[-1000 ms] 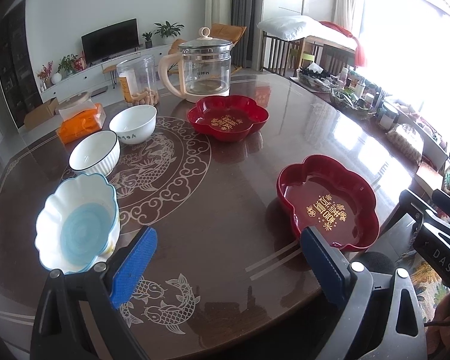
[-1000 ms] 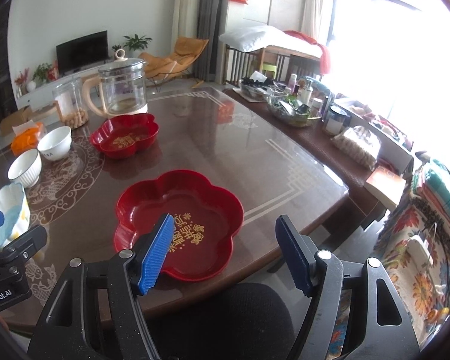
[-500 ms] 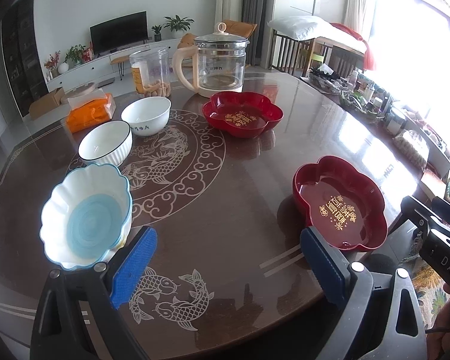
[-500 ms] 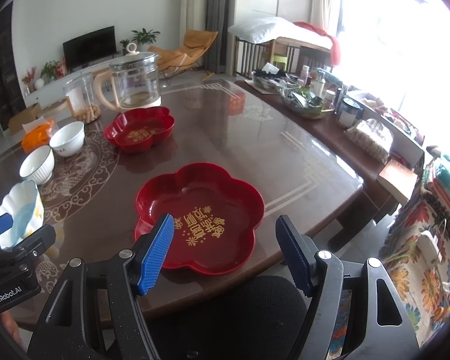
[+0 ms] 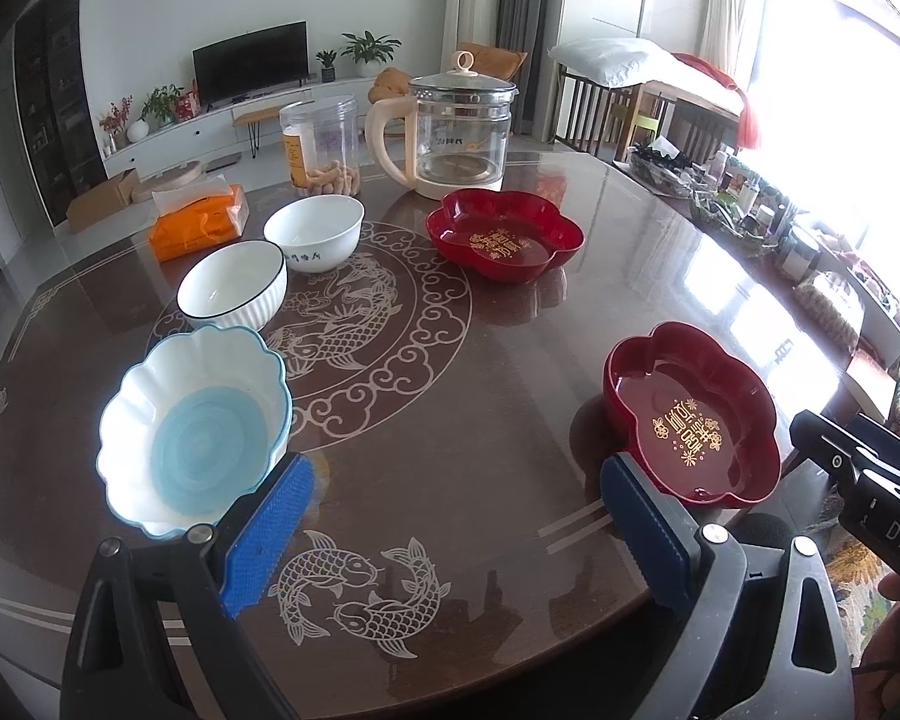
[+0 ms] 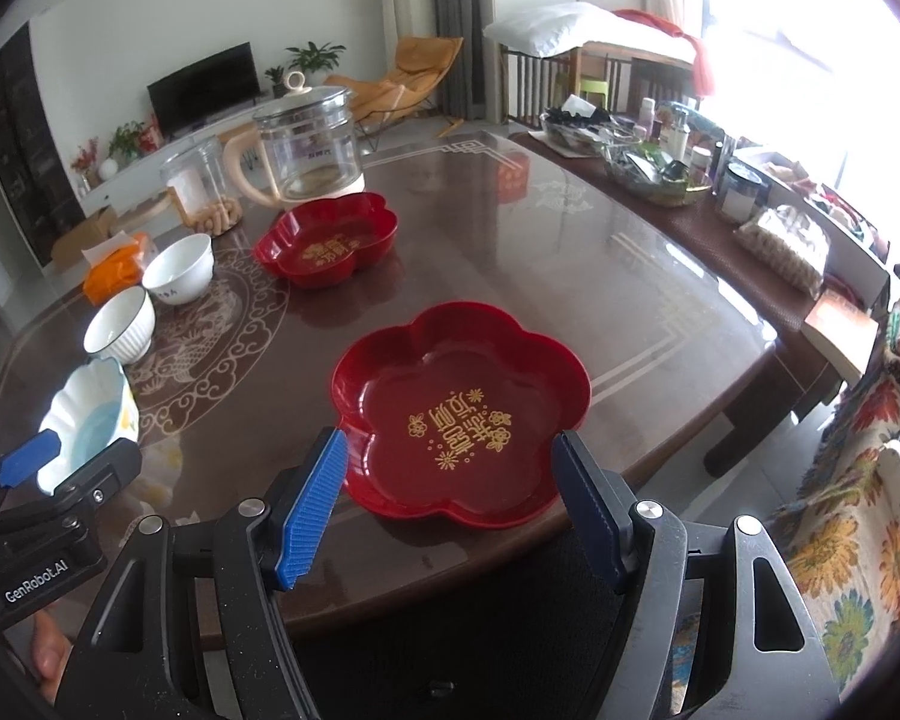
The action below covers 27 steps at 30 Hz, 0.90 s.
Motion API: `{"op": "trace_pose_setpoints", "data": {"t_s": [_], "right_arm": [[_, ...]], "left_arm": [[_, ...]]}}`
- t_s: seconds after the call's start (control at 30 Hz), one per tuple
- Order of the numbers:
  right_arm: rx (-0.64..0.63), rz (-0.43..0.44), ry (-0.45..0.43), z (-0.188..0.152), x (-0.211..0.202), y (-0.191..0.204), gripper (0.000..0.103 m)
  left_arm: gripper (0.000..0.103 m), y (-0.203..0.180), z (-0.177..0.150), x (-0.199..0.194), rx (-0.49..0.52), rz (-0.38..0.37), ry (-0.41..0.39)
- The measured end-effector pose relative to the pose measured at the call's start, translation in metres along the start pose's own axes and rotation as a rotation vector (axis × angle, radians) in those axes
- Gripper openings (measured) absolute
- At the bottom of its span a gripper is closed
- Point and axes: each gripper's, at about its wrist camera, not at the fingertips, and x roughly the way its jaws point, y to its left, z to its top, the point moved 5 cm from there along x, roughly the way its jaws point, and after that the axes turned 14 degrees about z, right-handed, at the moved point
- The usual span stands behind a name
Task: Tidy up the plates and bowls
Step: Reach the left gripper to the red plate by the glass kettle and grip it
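Nearest, a red flower-shaped plate [image 6: 459, 414] with gold Chinese characters and small blossoms printed inside, flat on the table [image 6: 600, 276] close to its near edge. Just short of it, the right gripper [image 6: 450, 504], blue pads spread wide, nothing between them. Farther back by the glass kettle [image 6: 306, 144], a second red plate [image 6: 327, 243] with the same gold lettering. Along the left: a scalloped white bowl with a blue inside [image 5: 192, 429], then a ribbed white bowl with a dark rim [image 5: 232, 291], then a plain white bowl [image 5: 314, 232] with small dark writing, too small to read. Beside the scalloped bowl, the left gripper [image 5: 450, 528], jaws likewise wide apart and empty; "GenRobot.AI" in white on its body in the right wrist view. Beyond, an orange tissue pack [image 5: 198, 219] and a clear jar [image 5: 321, 144].
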Motion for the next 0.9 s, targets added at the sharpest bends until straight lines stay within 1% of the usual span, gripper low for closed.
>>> {"op": "trace_pose_setpoints", "data": {"t_s": [0.23, 0.37, 0.47, 0.57, 0.63, 0.7, 0.73, 0.83, 0.9], "right_arm": [[0.006, -0.002, -0.020, 0.008, 0.001, -0.001, 0.074], [-0.005, 0.013, 0.005, 0.011, 0.012, 0.000, 0.074], [-0.011, 0.036, 0.014, 0.014, 0.019, 0.002, 0.074], [-0.012, 0.065, 0.024, 0.018, 0.025, 0.003, 0.074], [0.000, 0.095, 0.022, 0.022, 0.029, 0.003, 0.074], [0.005, 0.129, 0.014, 0.027, 0.031, 0.003, 0.074], [0.006, 0.146, 0.010, 0.031, 0.032, 0.004, 0.074], [0.016, 0.219, 0.000, 0.049, 0.035, 0.004, 0.074], [0.073, 0.280, -0.010, 0.066, 0.039, -0.001, 0.074]], "left_arm": [[0.096, 0.008, 0.002, 0.008, -0.012, 0.009, 0.012], [0.096, 0.009, 0.002, 0.021, -0.008, 0.001, 0.042], [0.096, 0.007, 0.006, 0.028, 0.015, -0.003, 0.052], [0.096, 0.005, 0.012, 0.037, 0.033, -0.027, 0.085], [0.096, 0.003, 0.018, 0.044, 0.031, -0.063, 0.118], [0.096, 0.000, 0.029, 0.052, 0.040, -0.095, 0.145], [0.096, 0.000, 0.037, 0.057, 0.044, -0.100, 0.154], [0.096, 0.003, 0.068, 0.069, 0.049, -0.103, 0.157], [0.096, 0.006, 0.091, 0.080, 0.036, -0.097, 0.154]]}}
